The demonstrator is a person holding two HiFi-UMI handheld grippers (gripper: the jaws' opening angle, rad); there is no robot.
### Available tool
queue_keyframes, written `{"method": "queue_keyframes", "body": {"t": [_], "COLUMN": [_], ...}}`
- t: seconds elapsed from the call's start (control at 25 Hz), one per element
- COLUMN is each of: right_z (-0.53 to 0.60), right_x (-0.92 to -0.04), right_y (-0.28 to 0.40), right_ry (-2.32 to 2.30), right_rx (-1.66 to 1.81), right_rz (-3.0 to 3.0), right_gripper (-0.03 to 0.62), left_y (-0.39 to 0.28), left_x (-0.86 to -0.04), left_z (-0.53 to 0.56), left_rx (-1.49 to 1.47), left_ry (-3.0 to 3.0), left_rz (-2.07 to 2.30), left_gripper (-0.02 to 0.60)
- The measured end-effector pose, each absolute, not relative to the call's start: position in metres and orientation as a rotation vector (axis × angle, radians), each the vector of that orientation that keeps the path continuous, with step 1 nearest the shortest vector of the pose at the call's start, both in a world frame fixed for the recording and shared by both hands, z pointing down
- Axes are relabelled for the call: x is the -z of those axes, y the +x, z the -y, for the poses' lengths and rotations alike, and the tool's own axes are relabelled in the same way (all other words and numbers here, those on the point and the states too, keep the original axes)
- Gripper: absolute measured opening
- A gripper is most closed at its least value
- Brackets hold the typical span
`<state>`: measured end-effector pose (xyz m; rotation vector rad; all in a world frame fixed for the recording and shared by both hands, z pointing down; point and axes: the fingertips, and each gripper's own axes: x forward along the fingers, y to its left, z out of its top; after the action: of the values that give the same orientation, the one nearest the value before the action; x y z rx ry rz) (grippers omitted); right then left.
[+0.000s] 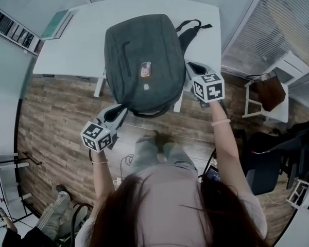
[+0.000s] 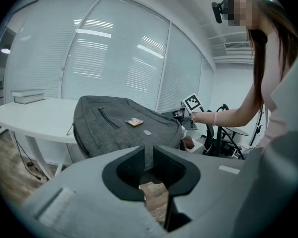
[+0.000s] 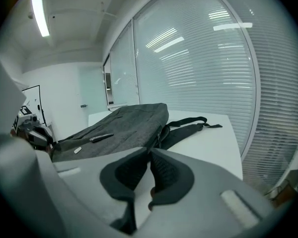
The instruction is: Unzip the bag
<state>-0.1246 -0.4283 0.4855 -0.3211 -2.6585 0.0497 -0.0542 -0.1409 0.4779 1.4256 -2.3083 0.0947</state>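
Hair (image 1: pixel 159 212) of the person fills the near edge of the head view. Beyond it, the left gripper (image 1: pixel 119 111) sits at the near left corner of the grey bag (image 1: pixel 139 45), its jaws slightly apart and pinching nothing. The right gripper (image 1: pixel 192 68) is beside the bag's right side, jaws pressed together, with nothing visible between them. The bag lies flat on the white table (image 1: pixel 77 50), overhanging its near edge.

Both arms stretch forward and down, and the right forearm (image 1: pixel 227 148) reaches farther out than the left forearm (image 1: pixel 100 176). The left tool (image 2: pixel 149 150) points ahead with its jaws a narrow gap apart and nothing pressed between the pads. The right tool (image 3: pixel 150 153) has its jaws closed together at the tips, with nothing seen between them.
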Motion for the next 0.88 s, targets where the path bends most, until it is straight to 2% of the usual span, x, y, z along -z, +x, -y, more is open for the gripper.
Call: {"method": "queue_keyframes", "body": {"t": [0.24, 0.88], "right_z": [0.412, 0.336], "right_x": [-0.473, -0.421], "right_y": [-0.109, -0.06], "right_ry": [-0.328, -0.281], "right_rx": [-0.003, 0.047], "right_rz": [2.713, 2.869], "right_gripper": [0.005, 0.003], "left_y": [-0.048, -0.035], "left_x": [-0.469, -0.416], "left_z": [0.135, 0.116], "left_rx": [-0.082, -0.067], "left_ry": [1.337, 1.222], "left_rz": [2.403, 2.673], "left_gripper": [0.063, 0.06]}}
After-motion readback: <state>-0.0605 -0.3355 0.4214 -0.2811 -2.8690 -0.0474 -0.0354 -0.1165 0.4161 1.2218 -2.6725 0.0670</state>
